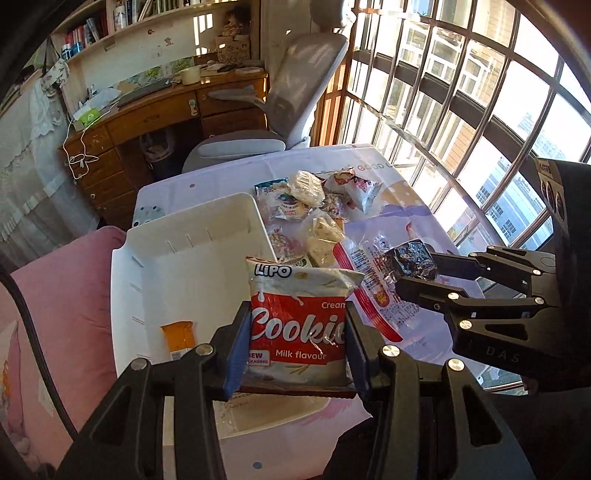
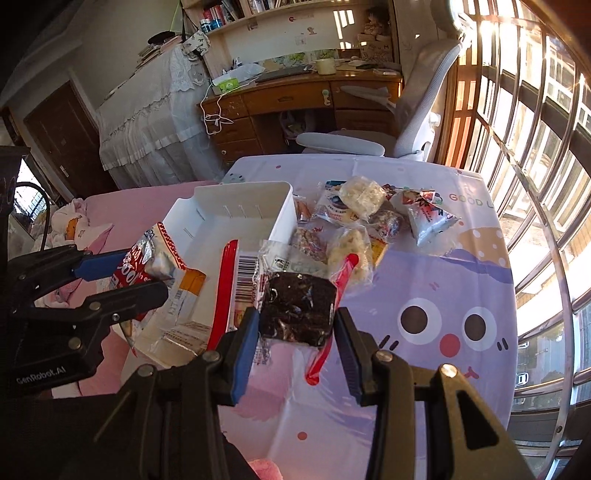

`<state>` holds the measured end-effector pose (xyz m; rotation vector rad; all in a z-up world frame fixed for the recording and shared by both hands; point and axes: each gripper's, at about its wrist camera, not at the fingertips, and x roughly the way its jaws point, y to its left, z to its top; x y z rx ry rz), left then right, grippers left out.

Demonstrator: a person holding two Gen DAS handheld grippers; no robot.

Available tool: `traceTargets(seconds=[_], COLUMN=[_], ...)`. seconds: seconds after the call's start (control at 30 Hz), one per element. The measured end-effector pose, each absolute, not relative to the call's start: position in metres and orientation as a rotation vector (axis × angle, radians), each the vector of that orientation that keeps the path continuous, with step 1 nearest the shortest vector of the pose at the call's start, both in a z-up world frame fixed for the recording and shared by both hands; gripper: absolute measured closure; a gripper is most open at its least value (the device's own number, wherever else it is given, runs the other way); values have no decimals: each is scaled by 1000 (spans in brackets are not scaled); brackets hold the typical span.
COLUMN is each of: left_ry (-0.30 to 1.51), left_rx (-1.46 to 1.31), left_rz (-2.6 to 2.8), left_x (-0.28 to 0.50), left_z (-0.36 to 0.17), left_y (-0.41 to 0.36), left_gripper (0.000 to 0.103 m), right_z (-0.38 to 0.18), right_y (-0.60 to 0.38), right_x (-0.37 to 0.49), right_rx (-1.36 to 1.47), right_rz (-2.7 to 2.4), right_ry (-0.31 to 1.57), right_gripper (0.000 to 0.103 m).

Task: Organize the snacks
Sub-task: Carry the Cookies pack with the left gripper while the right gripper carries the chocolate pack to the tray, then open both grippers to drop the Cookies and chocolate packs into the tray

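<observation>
home bedrm/study, desk (image 2: 295, 96), bookshelf (image 1: 122, 22), bed (image 2: 155, 206)

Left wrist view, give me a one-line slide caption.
Left gripper holds a cookie packet over the white bin while the right gripper carries a dark snack.

Two claws are counted: left claw (image 1: 295, 343) and right claw (image 2: 295, 347). One white bin (image 1: 192, 229), one cookie packet (image 1: 299, 317), one dark wrapped snack (image 2: 295, 314) and one orange packet (image 1: 179, 338) are counted.
</observation>
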<state>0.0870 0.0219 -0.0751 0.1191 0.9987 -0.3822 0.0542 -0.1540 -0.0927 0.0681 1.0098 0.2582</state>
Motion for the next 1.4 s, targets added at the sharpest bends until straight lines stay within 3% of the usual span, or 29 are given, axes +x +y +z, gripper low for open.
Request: traceTargets(seconds=[0.9, 1.0, 1.1, 1.4], left_ry=[1027, 1030, 1028, 1085], left_rx=[100, 85, 82, 79], left_rz=[-305, -308, -324, -349], left_x=[122, 128, 130, 130], left_z=[-95, -97, -97, -104], left_y=[166, 166, 165, 134], left_gripper=[57, 51, 34, 22], right_z=[-107, -109, -110, -108], right_y=[-8, -12, -18, -40], right_x=[48, 48, 48, 42], right_rx=[82, 98, 109, 114], right_rz=[300, 272, 244, 194], right_ry=[945, 958, 973, 1002], right_gripper=[61, 61, 61, 58])
